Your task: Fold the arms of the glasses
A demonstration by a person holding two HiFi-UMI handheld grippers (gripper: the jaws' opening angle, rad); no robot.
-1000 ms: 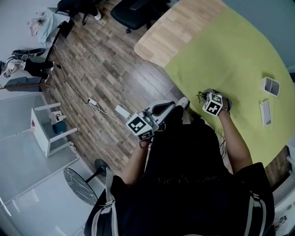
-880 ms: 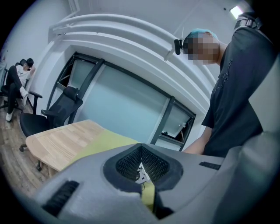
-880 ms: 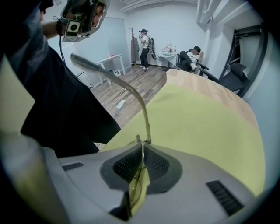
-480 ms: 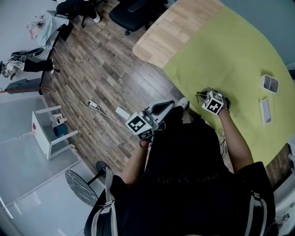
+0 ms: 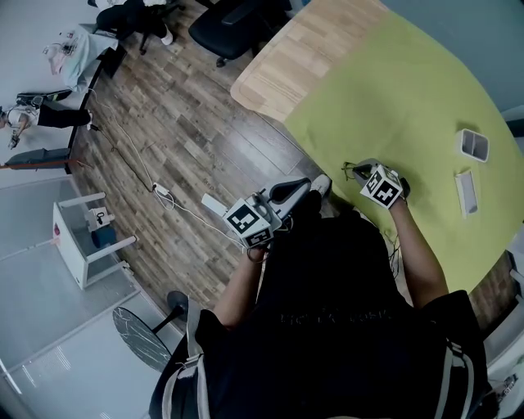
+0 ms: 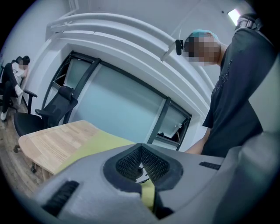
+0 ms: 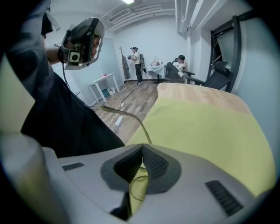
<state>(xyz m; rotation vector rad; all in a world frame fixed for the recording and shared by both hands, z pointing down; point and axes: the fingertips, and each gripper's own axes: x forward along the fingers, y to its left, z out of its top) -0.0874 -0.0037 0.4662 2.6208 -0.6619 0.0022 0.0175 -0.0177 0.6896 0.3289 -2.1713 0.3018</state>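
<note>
The glasses (image 7: 131, 114) are thin-rimmed and olive-coloured. One arm sticks out past my right gripper (image 7: 142, 145), whose jaws are shut on the frame; a bit of wire rim shows behind the pads. In the head view the right gripper (image 5: 359, 170) is low over the near edge of the green cloth (image 5: 409, 98), with the glasses (image 5: 351, 172) at its tip. My left gripper (image 5: 303, 187) hangs off the table in front of the person's body. Its jaws (image 6: 141, 146) are shut with nothing between them.
A white open case (image 5: 472, 145) and its flat lid (image 5: 465, 192) lie on the cloth to the right. Bare wooden tabletop (image 5: 303, 57) lies beyond the cloth. A black office chair (image 5: 233, 18) stands behind it. Cables and a small white stand (image 5: 82, 237) are on the floor at left.
Only the head camera has drifted a little. Both grippers keep their places and stay shut.
</note>
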